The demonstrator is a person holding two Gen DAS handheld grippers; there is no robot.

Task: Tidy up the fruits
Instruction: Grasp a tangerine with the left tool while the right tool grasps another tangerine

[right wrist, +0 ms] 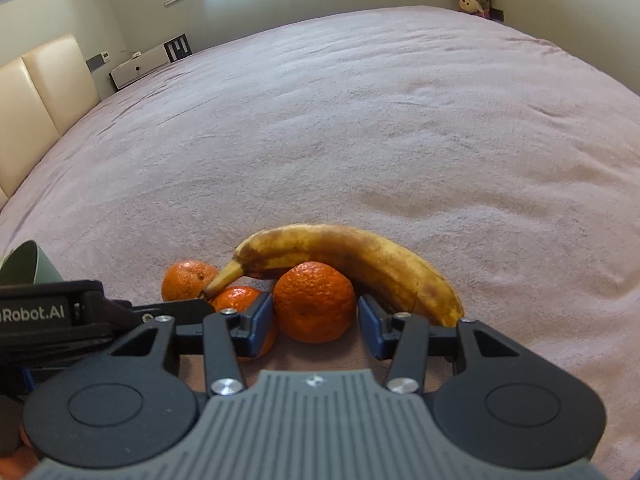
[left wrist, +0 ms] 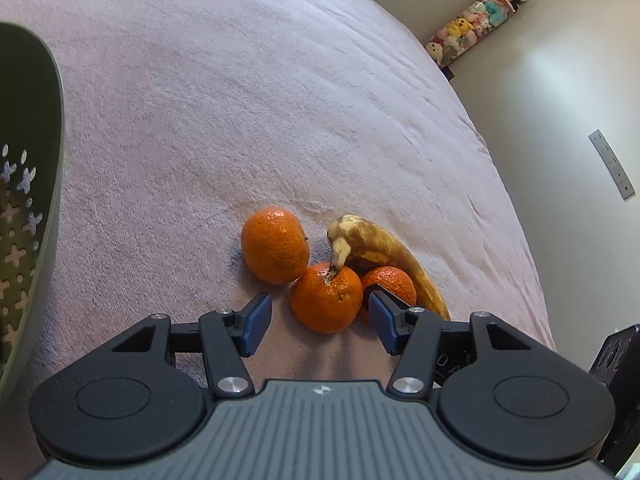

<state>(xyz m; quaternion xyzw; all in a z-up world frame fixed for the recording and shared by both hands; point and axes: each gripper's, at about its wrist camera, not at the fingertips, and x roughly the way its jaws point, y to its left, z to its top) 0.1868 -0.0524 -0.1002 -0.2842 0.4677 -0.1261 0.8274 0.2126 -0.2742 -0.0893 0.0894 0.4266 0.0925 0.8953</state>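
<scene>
"Robot.AI" reads on the left gripper [right wrist: 56, 314], seen in the right view only. Three oranges [left wrist: 326, 300] and a banana [right wrist: 352, 258] cluster on the bed [left wrist: 240, 100]. Both grippers' fingers [left wrist: 256, 322] released, straddling oranges; right gripper [right wrist: 316, 322]. Green colander [left wrist: 28, 200] shows fully in the left view only.

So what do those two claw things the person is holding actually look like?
Both match: the left gripper and right gripper each have a ribbed grey body bearing a small diamond logo, two round black discs, black linkage arms with silver pins, and blue-padded fingers. White lettering ending "Robot.AI" marks the left one's side. No cables or sleeves show.
</scene>
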